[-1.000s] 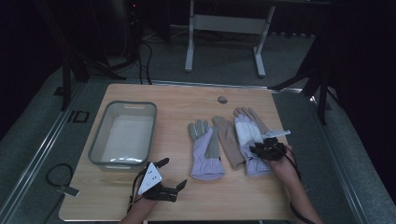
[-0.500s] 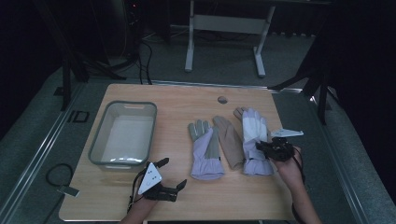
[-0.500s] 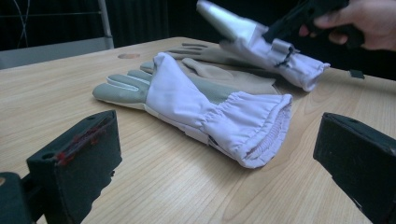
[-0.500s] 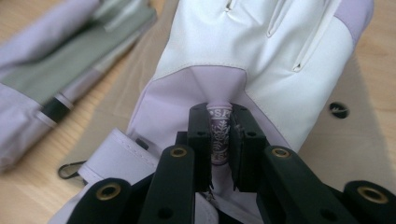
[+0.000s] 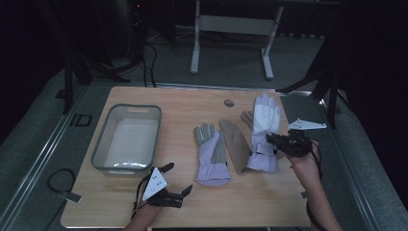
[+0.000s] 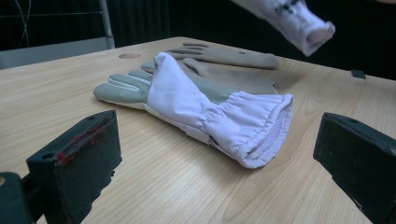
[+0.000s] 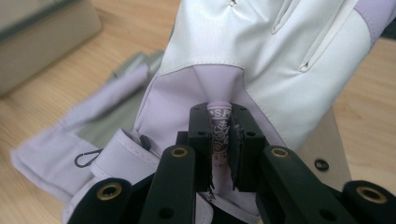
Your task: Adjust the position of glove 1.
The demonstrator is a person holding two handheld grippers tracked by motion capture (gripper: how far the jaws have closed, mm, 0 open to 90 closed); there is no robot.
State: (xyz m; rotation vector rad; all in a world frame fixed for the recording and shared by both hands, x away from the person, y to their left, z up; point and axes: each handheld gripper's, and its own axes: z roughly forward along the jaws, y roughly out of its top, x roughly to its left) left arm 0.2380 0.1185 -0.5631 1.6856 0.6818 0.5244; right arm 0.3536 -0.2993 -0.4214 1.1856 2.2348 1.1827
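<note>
The right gripper (image 7: 219,140) was clamped on a pinch of fabric at the cuff of the white-and-lilac glove (image 5: 263,130), having just closed its jaws on that fold, and held the glove off the table (image 5: 269,207) at the right side. So thin a bite could have slipped out under the glove's own weight, dropping it onto the tan glove (image 5: 235,144) below. Its dangling fingers might also have dragged that glove askew. The left gripper (image 5: 166,185), jaws apart, sat at the near edge facing the grey-and-lilac glove (image 6: 205,105). The grey bin (image 5: 126,139) stood far left.
</note>
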